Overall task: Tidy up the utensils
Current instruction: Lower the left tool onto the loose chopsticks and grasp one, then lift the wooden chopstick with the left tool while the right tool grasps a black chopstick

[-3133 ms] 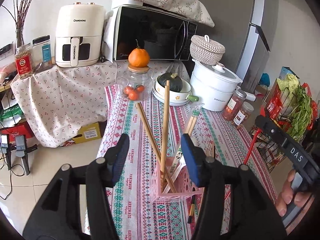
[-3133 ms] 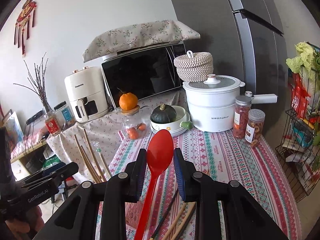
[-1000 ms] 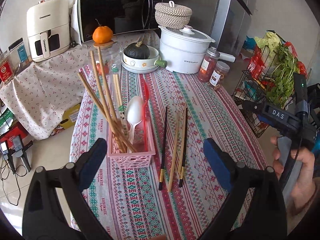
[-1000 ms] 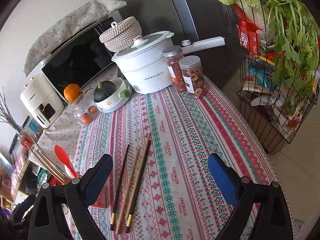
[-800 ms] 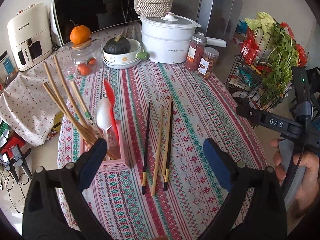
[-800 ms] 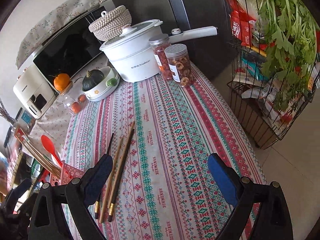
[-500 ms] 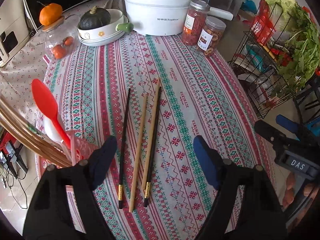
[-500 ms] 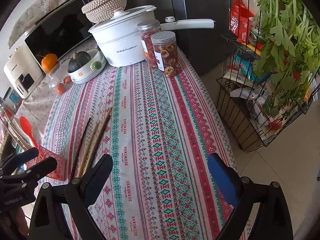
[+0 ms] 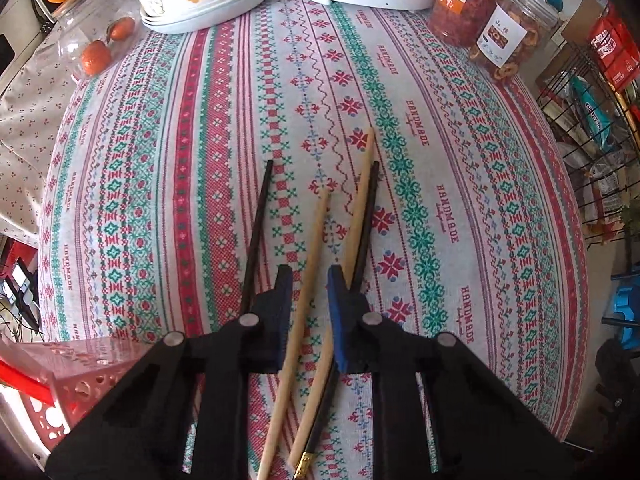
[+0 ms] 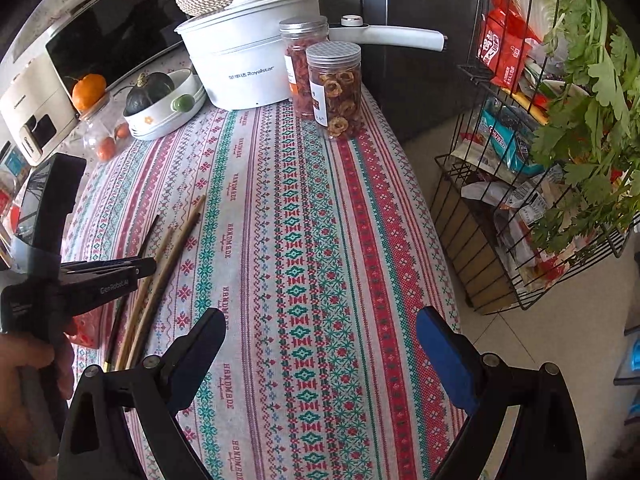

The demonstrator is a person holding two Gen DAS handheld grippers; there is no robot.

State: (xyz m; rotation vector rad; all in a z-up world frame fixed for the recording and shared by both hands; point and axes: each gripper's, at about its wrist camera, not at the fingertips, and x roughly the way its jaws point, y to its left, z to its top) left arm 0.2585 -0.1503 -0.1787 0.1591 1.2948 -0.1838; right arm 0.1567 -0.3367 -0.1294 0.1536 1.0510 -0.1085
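The left gripper [image 9: 308, 312] closes around a pale chopstick [image 9: 304, 300] lying lengthwise, tip away, on the patterned tablecloth [image 9: 440, 160]; the right gripper [image 10: 320, 356] gapes wide, empty.

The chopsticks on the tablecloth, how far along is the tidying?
Done: a red utensil already sits in the pink basket. In hand: the left gripper is closing around one light wooden chopstick. Left: four chopsticks on the cloth, two wooden, two dark. The right gripper is open and empty.

Left gripper [image 9: 306, 312]: black angular fingers, blue pads, silver pivot screws. Right gripper [image 10: 320, 350]: same build. White "GenRobot.AI" lettering marks the left gripper's black body
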